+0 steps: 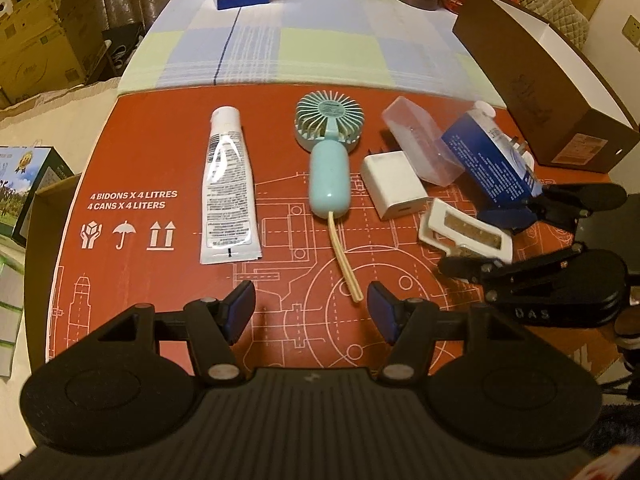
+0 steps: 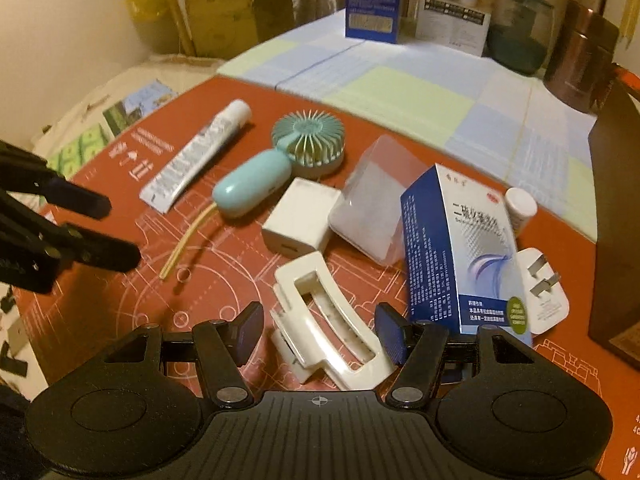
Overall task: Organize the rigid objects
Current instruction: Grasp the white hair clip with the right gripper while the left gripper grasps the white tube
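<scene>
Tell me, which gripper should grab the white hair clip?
The right gripper, probably. Its open fingers already sit on either side of the white hair clip. The left gripper is open too, but hangs near the fan's strap, well to the side.

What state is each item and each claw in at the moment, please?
Left claw: open, empty.
Right claw: open around the cream plastic hair clip.
Mint handheld fan: lying flat.
White squeeze tube: capped, flat.
Blue medicine box: tilted.

Both grippers (image 1: 311, 304) (image 2: 319, 330) matte black — ribbed housing, round side discs. Blue finger pads (image 2: 390, 334); silver pivot screws behind them.
</scene>
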`<state>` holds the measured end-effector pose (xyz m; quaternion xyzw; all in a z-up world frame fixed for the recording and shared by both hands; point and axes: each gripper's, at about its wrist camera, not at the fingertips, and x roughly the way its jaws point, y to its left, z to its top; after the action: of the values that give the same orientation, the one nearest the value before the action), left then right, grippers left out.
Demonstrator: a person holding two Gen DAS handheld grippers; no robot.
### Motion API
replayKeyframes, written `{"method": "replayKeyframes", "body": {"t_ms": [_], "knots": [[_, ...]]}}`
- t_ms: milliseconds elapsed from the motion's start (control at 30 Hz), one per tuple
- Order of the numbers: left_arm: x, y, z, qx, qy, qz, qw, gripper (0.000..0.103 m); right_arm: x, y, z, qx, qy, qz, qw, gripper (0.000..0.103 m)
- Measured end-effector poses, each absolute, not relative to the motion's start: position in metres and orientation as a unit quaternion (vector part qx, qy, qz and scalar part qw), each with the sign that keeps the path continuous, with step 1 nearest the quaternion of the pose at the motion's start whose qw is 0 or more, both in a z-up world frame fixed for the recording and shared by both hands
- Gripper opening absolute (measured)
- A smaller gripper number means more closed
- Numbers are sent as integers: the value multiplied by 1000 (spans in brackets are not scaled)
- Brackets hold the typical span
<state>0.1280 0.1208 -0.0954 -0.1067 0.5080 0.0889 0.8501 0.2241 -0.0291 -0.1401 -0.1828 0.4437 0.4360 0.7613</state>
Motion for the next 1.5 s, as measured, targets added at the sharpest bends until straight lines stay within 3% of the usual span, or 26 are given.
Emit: {"method": "replayKeyframes", "body": {"t_ms": [267, 333, 367, 400, 967, 1333, 1500], "knots": [[131, 126, -101, -110, 512, 87, 847, 57, 221, -25, -143, -168, 468, 430, 753, 58], [132, 128, -101, -110, 511, 84, 848, 57, 222, -24, -144, -167, 469, 424, 756, 51], [132, 128, -101, -111, 511, 83, 849, 57, 223, -24, -145, -168, 471, 423, 756, 40], [133, 129, -101, -110, 511, 82, 849, 57, 224, -24, -145, -165, 472, 424, 755, 39], [163, 156, -100, -89, 490, 91, 863, 57, 235, -37, -89, -90, 433, 393, 806, 38], [212, 192, -127, -75, 502, 122, 853, 57, 263, -45, -77, -61, 434, 351, 827, 38], [224, 197, -137, -71, 510, 120, 849, 44, 270, -52, -76, -52, 436, 331, 835, 38]]}}
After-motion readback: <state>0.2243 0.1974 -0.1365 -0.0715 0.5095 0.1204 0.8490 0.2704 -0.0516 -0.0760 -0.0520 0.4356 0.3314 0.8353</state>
